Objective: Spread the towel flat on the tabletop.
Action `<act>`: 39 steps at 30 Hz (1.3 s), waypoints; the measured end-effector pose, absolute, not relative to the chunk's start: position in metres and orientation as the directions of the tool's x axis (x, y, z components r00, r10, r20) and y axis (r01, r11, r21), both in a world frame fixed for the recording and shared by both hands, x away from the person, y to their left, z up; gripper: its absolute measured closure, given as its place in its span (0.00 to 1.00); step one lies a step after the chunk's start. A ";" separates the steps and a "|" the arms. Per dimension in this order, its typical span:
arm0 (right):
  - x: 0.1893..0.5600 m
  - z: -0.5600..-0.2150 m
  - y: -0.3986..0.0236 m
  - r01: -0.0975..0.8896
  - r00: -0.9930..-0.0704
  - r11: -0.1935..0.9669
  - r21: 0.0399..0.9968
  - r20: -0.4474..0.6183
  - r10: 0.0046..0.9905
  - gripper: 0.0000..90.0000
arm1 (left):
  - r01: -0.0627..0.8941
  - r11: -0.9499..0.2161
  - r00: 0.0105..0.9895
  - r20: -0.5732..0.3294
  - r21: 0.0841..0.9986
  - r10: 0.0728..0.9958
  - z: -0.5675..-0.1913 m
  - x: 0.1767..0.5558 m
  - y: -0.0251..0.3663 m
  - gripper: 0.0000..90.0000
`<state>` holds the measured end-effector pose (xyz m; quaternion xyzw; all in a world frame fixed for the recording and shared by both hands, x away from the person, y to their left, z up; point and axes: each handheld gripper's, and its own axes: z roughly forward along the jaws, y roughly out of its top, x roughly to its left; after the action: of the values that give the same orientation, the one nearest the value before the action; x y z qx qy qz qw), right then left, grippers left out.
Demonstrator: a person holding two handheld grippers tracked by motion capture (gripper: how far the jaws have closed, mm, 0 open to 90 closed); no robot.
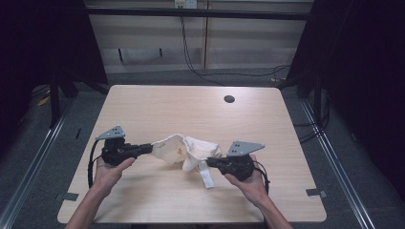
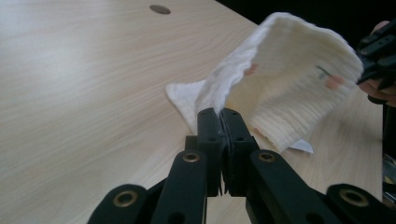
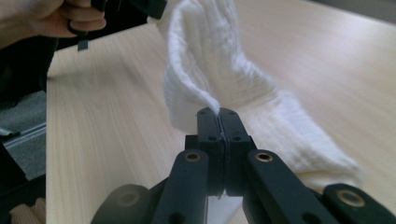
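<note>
The left claw (image 2: 219, 116) is clenched on a corner of the white cloth (image 1: 188, 151), its two black jaws pressed flat together with a thin edge of fabric pinched at the tips; the right claw (image 3: 218, 114) is likewise clamped on another edge of that cloth, a small tuft of it poking up between the jaw tips. Between the two claws the cloth hangs in a loose, crumpled arc — lifted at both held ends, sagging in the middle down to the bench (image 1: 157, 102), near the middle of its near edge, with a narrow tail drooping toward that edge. The step in hand looks like lifting and spreading the cloth, and doing it well would mean drawing the two claws apart evenly and keeping them level, so the slack unrolls without the thin pinches slipping; a jerk could pull the edge out of either grip. The cloth is soft, ribbed or crinkled gauze-like fabric, off-white with a few faint coloured marks on its inner face, folding easily on itself. The bench is pale wood-grain laminate with rounded corners and a dark round cable hole (image 1: 229, 99) near its far edge — smooth, offering little friction.
</note>
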<state>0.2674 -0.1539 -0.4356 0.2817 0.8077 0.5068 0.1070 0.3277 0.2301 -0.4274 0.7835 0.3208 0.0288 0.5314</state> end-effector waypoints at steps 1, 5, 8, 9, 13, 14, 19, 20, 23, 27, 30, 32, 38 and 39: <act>0.267 -0.429 -0.157 0.344 -0.817 0.321 0.882 0.113 0.565 0.99 | 0.463 -0.225 0.798 -0.293 0.857 0.527 -0.423 0.326 0.230 0.98; 0.265 -0.406 -0.169 0.330 -0.808 0.296 0.896 0.106 0.580 0.99 | 0.442 -0.216 0.813 -0.286 0.871 0.508 -0.411 0.323 0.231 0.98; 0.266 -0.392 -0.180 0.328 -0.796 0.291 0.899 0.098 0.597 0.99 | 0.437 -0.208 0.818 -0.291 0.875 0.496 -0.402 0.321 0.233 0.98; 0.267 -0.386 -0.187 0.332 -0.783 0.282 0.900 0.096 0.614 0.99 | 0.431 -0.217 0.822 -0.281 0.876 0.495 -0.400 0.320 0.232 0.98; 0.273 -0.389 -0.194 0.366 -0.758 0.295 0.883 0.099 0.644 0.99 | 0.424 -0.227 0.826 -0.271 0.877 0.495 -0.399 0.323 0.229 0.98; 0.276 -0.395 -0.194 0.382 -0.750 0.302 0.873 0.102 0.654 0.99 | 0.439 -0.233 0.821 -0.283 0.868 0.495 -0.403 0.326 0.228 0.98; 0.292 -0.433 -0.198 0.466 -0.708 0.337 0.818 0.116 0.697 0.99 | 0.504 -0.289 0.801 -0.315 0.814 0.509 -0.435 0.345 0.214 0.98; 0.295 -0.440 -0.201 0.480 -0.697 0.332 0.812 0.123 0.706 0.99 | 0.512 -0.297 0.802 -0.324 0.806 0.502 -0.440 0.348 0.213 0.98; 0.301 -0.460 -0.206 0.515 -0.671 0.309 0.799 0.151 0.726 0.99 | 0.545 -0.320 0.788 -0.342 0.775 0.512 -0.459 0.351 0.207 0.98; 0.302 -0.476 -0.204 0.528 -0.669 0.337 0.780 0.138 0.730 0.99 | 0.527 -0.318 0.800 -0.336 0.788 0.497 -0.458 0.344 0.204 0.98; 0.301 -0.475 -0.208 0.529 -0.666 0.309 0.790 0.162 0.728 0.99 | 0.545 -0.262 0.788 -0.380 0.796 0.485 -0.460 0.345 0.209 0.94; 0.300 -0.476 -0.208 0.528 -0.670 0.312 0.790 0.161 0.725 0.99 | 0.555 -0.235 0.783 -0.405 0.798 0.472 -0.465 0.348 0.210 0.88; 0.302 -0.476 -0.201 0.531 -0.665 0.308 0.789 0.163 0.729 0.99 | 0.529 -0.234 0.788 -0.370 0.816 0.491 -0.466 0.346 0.200 0.62; 0.302 -0.477 -0.202 0.531 -0.664 0.306 0.790 0.164 0.729 0.99 | 0.529 -0.235 0.793 -0.375 0.816 0.481 -0.466 0.345 0.199 0.61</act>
<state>0.3025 -0.2019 -0.4766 0.3937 0.8001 0.4381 0.1133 0.3447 0.1990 -0.4662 0.7854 0.3213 -0.0227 0.5286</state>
